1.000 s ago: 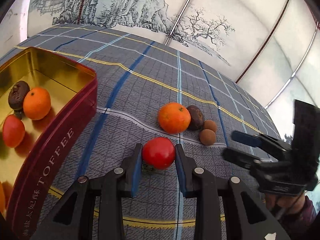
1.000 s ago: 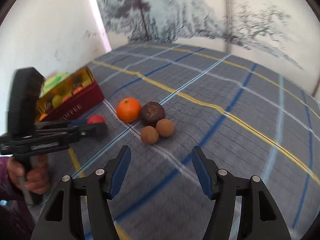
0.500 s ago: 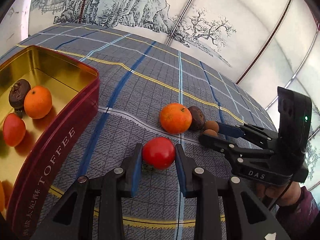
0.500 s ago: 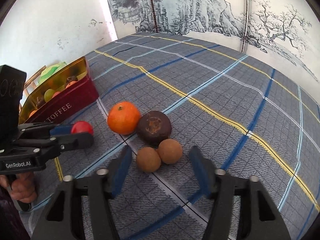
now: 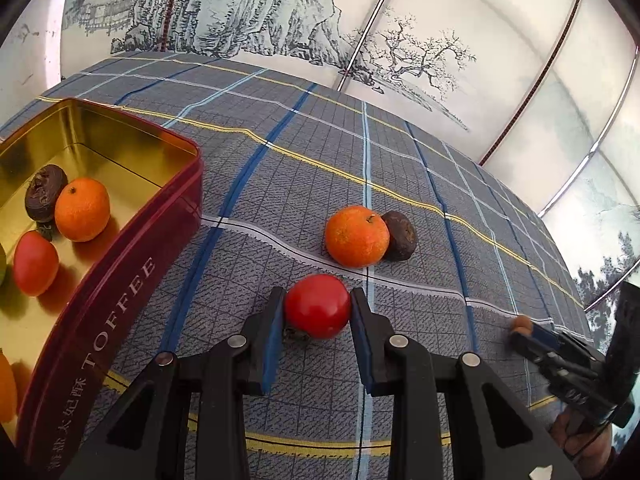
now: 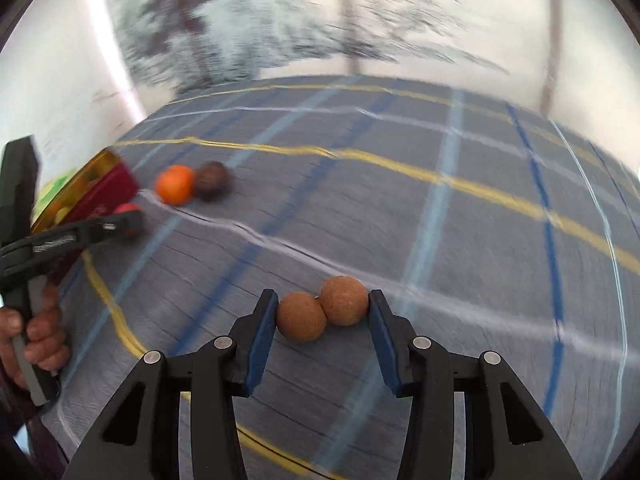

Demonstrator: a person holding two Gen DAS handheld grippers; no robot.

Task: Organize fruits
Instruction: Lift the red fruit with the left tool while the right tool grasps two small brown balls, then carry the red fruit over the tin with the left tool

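My left gripper (image 5: pixel 318 312) is shut on a red tomato (image 5: pixel 318 305), held just above the plaid cloth. Beyond it lie an orange (image 5: pixel 356 236) and a dark brown wrinkled fruit (image 5: pixel 400 236), touching. My right gripper (image 6: pixel 322 312) is shut on two small brown round fruits (image 6: pixel 298 316), side by side between its pads. It also shows at the right edge of the left wrist view (image 5: pixel 520 330). The red toffee tin (image 5: pixel 132 252) stands at the left, holding an orange (image 5: pixel 82 208), a dark fruit (image 5: pixel 44 192) and a red fruit (image 5: pixel 34 262).
The plaid tablecloth (image 5: pixel 280 168) covers the table. A painted screen wall (image 5: pixel 280 12) stands behind its far edge. In the blurred right wrist view the left gripper (image 6: pixel 128 220) and the hand holding it are at the left, in front of the tin (image 6: pixel 108 188).
The right gripper closed on the two small brown fruits and pulled them right, away from the orange and dark fruit. The left gripper still holds the tomato.
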